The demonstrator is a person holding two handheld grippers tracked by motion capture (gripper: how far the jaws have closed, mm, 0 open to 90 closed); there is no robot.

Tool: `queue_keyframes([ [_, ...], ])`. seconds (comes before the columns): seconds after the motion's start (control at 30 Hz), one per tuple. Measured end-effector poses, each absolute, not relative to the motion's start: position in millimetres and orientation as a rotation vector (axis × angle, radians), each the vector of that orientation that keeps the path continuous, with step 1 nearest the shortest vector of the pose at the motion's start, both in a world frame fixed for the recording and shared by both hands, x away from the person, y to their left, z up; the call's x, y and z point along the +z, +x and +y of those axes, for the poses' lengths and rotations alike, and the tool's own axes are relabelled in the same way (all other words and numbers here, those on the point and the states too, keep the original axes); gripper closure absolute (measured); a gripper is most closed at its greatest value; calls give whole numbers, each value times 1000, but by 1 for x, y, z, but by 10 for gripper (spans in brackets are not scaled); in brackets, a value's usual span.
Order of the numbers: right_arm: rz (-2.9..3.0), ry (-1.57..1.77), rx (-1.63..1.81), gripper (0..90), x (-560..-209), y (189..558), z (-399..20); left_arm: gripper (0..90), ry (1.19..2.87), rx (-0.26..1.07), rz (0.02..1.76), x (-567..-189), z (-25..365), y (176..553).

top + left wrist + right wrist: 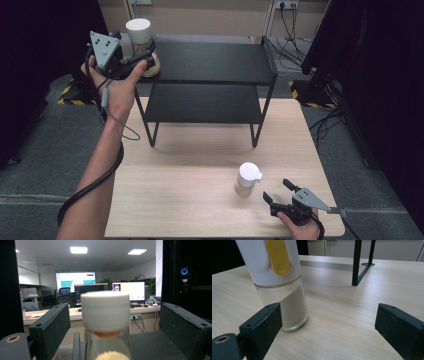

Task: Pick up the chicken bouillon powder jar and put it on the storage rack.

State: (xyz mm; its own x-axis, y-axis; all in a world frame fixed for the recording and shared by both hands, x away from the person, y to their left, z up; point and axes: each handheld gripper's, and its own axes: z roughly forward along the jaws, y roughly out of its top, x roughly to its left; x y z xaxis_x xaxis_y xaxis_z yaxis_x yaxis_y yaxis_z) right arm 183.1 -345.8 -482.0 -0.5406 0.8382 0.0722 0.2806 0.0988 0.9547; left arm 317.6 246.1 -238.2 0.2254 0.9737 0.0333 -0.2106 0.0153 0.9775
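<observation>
A light wood table (200, 165) carries a black two-tier rack (210, 75), and at the rack's top left corner the left gripper (142, 57) has its jaws spread wide, one on each side of a white-capped jar (140, 37) without clearly touching it. Nearer the person, a small glass shaker (247, 179) with a white cap and yellow flap stands upright on the table, just left of the right gripper (280, 192), whose jaws are also wide and empty. Both look light but rigid, smooth and breakable, so I'd judge the glass body below the cap the safest place to grip, squeezing gently so it doesn't slip or tip.
</observation>
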Motion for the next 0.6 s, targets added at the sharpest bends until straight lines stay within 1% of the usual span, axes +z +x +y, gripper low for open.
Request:
queue_keyframes([
  [0.6, 1878, 1097, 1453, 75, -482, 182, -345, 98, 1172, 1095, 827, -286, 256, 284],
])
